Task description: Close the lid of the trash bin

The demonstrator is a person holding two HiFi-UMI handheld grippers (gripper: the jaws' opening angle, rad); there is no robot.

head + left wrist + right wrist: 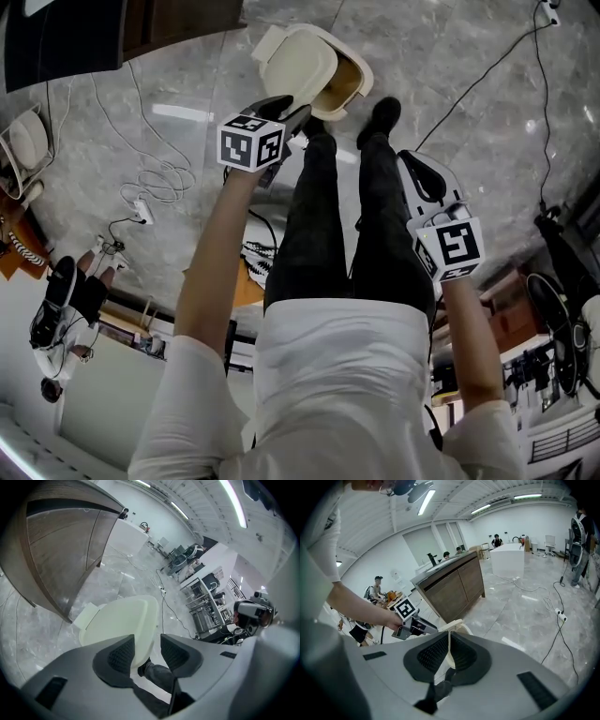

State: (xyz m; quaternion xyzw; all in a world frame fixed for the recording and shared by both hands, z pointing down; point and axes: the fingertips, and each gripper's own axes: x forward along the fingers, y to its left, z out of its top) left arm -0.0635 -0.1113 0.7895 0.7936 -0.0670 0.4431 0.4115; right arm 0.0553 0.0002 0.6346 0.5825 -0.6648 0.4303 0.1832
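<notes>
A cream trash bin (pixel 339 82) stands on the marble floor just beyond the person's shoes, its lid (pixel 298 64) swung up and back. My left gripper (pixel 286 111) is held out right at the lid's near edge, jaws open. In the left gripper view the lid (pixel 122 620) fills the space ahead, its edge showing in the gap between the pads (pixel 121 654); I cannot tell whether they touch it. My right gripper (pixel 419 176) hangs lower beside the right leg, jaws shut with nothing in them. From the right gripper view, the left gripper (pixel 412 623) reaches to the bin (pixel 458 624).
A dark wooden cabinet (pixel 61 550) stands close behind the bin. White cables and a power strip (pixel 142 208) lie on the floor to the left. The person's legs and black shoes (pixel 380 117) stand right by the bin. Another person (pixel 66 300) sits at far left.
</notes>
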